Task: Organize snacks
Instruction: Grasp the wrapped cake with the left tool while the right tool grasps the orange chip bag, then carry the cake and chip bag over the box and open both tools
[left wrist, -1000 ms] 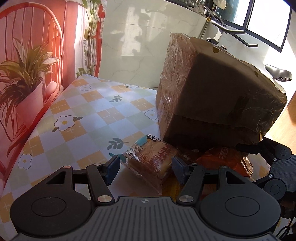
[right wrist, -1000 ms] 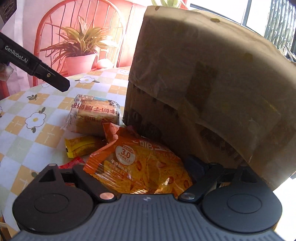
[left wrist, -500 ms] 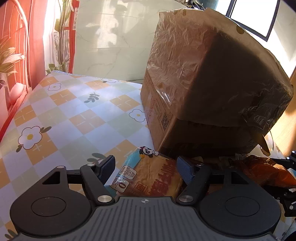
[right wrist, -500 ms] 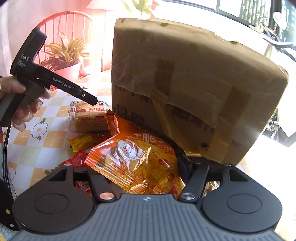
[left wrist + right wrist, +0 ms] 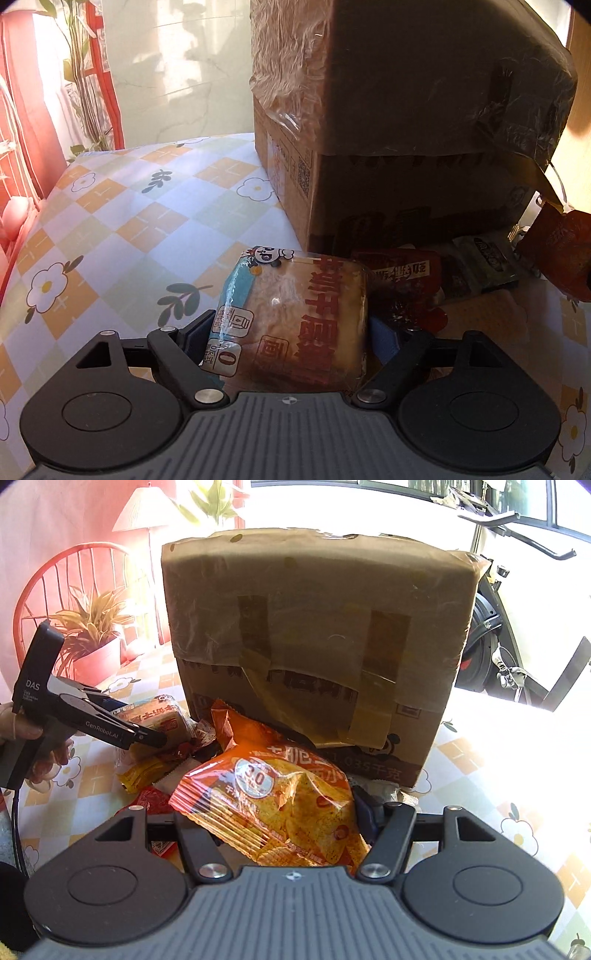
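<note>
Left gripper (image 5: 291,332) jaws just opening, straddling bread pack (image 5: 295,314), not clamped. Right gripper (image 5: 288,816) clenched on orange chip bag (image 5: 280,790); box (image 5: 317,642) ahead.

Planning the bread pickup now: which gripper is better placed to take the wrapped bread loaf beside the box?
Left. The left gripper already straddles the bread loaf, jaws just opening, not yet pressing. The right gripper is shut on the orange chip bag.

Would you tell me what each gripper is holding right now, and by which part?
The right gripper holds the orange chip bag by its lower end. The left gripper straddles the bread pack, jaws just opening, holding nothing.
</note>
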`<state>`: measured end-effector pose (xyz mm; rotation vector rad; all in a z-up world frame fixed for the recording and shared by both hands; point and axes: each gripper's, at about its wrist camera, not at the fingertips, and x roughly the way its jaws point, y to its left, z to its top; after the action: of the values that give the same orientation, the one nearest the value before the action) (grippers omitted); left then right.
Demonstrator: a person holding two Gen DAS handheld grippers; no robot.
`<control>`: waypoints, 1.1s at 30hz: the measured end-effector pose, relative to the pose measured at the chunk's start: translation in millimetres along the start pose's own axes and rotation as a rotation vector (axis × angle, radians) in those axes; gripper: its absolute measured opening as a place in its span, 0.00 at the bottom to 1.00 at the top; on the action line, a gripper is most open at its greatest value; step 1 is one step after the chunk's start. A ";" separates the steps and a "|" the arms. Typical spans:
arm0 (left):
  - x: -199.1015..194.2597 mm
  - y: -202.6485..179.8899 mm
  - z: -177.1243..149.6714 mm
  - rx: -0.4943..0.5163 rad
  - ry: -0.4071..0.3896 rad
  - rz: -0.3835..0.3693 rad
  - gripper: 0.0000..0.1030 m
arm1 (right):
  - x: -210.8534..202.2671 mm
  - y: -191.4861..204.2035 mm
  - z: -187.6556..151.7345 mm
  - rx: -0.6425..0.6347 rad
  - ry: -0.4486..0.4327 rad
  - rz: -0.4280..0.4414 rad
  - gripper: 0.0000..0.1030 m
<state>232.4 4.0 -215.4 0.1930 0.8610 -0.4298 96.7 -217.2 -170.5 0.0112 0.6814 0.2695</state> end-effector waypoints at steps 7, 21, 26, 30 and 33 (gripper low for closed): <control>2.6 1.9 0.6 -0.051 0.024 -0.001 0.75 | -6.0 -0.7 -3.1 0.015 -0.009 -0.003 0.63; -38.0 12.8 -19.3 -0.163 -0.025 -0.020 0.72 | -23.9 -8.4 -6.7 0.096 -0.057 0.009 0.64; -62.5 16.6 -22.0 -0.216 -0.077 -0.032 0.72 | -34.6 -12.2 -4.9 0.135 -0.090 0.020 0.64; -89.7 11.0 -19.0 -0.203 -0.114 -0.035 0.72 | -48.7 -15.5 1.2 0.142 -0.139 0.026 0.64; -111.6 5.2 -11.1 -0.183 -0.163 -0.041 0.72 | -60.3 -17.4 7.6 0.138 -0.189 0.031 0.64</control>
<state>163.1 44.5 -136.9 -0.0277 0.7402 -0.3966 60.8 -248.5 -128.9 0.1776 0.5115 0.2474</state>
